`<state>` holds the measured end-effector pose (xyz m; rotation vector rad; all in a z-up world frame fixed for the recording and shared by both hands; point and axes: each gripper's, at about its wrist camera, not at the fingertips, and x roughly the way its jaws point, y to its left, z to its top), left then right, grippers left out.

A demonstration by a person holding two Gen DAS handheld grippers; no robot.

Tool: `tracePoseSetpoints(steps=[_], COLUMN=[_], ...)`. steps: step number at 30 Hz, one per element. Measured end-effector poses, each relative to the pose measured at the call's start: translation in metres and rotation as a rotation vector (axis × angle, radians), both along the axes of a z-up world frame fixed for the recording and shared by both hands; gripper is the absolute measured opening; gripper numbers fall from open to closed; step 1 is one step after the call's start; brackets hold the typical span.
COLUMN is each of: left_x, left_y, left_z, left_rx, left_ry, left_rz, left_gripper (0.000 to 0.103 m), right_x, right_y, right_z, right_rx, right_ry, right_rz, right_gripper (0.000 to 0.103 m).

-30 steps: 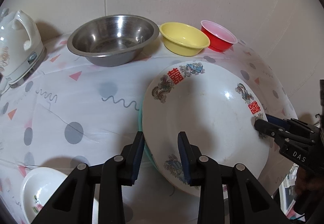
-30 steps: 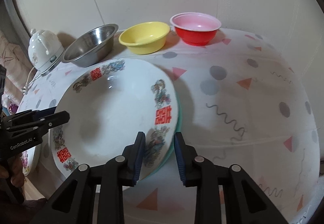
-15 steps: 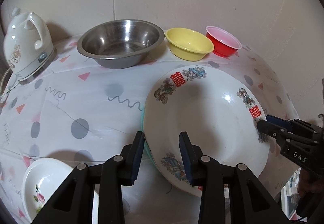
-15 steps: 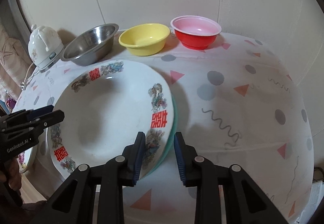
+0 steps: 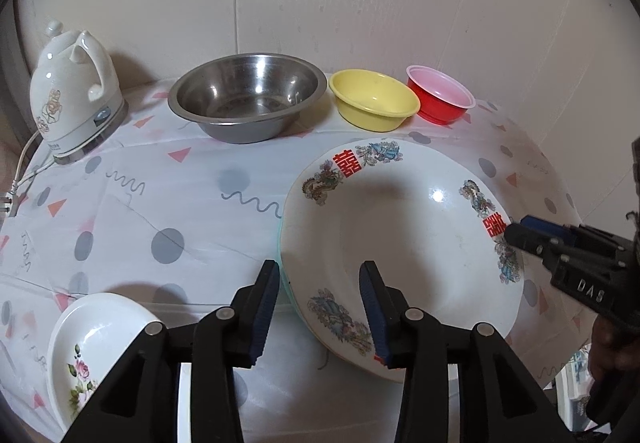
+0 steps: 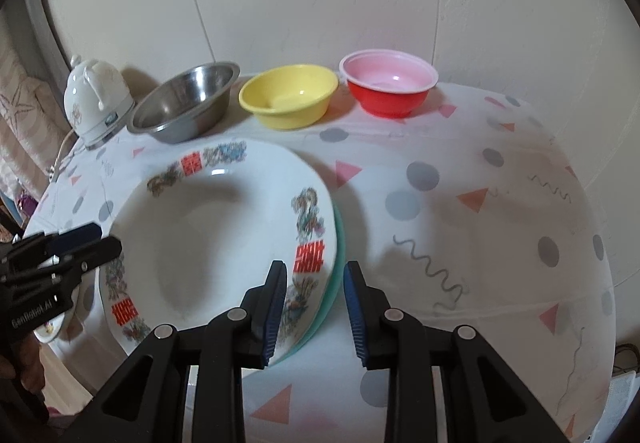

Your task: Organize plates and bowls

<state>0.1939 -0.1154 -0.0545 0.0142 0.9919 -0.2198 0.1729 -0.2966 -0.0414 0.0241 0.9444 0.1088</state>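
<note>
A large white plate (image 5: 400,235) with red characters and dragon prints lies on a teal plate (image 6: 340,235) on the table; it also shows in the right wrist view (image 6: 208,235). My left gripper (image 5: 320,299) is open, its fingers straddling the plates' near-left rim. My right gripper (image 6: 316,299) is open, its fingers straddling the opposite rim. Each gripper shows in the other's view, left (image 6: 80,243) and right (image 5: 520,235). A steel bowl (image 5: 248,95), a yellow bowl (image 5: 374,99) and a red bowl (image 5: 440,93) stand in a row at the back.
A white kettle (image 5: 72,99) with a cord stands at the back left. A small white floral dish (image 5: 96,347) lies at the table's near-left edge. The table has a dotted cloth (image 5: 160,211). A wall runs behind the bowls.
Both grippers have drawn back and risen a little from the plates, staying open around the rims. The plates have not visibly moved.
</note>
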Motion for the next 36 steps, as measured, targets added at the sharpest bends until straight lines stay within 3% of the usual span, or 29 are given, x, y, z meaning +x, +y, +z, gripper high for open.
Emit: tracePoseSetpoints(steps=[8, 14, 27, 36], left_x=[-0.006, -0.015, -0.043, -0.065], left_y=[0.006, 0.037, 0.180, 0.241], left_z=[0.015, 0.024, 0.033, 0.007], left_rx=[0.015, -0.012, -0.084, -0.101], left_ry=[-0.062, -0.053, -0.013, 0.050], left_rz=[-0.058, -0.067, 0.144, 0.177], left_gripper=[0.045, 0.049, 0.048, 0.043], right_x=[-0.008, -0.020, -0.045, -0.047], right_y=[0.019, 0.061, 0.185, 0.209], right_z=[0.015, 0.025, 0.006, -0.023], right_rx=[0.047, 0.117, 0.199, 0.256], right_ry=[-0.054, -0.065, 0.030, 0.123], right_rz=[0.009, 0.087, 0.297, 0.213], right_gripper=[0.032, 0.032, 0.032, 0.030])
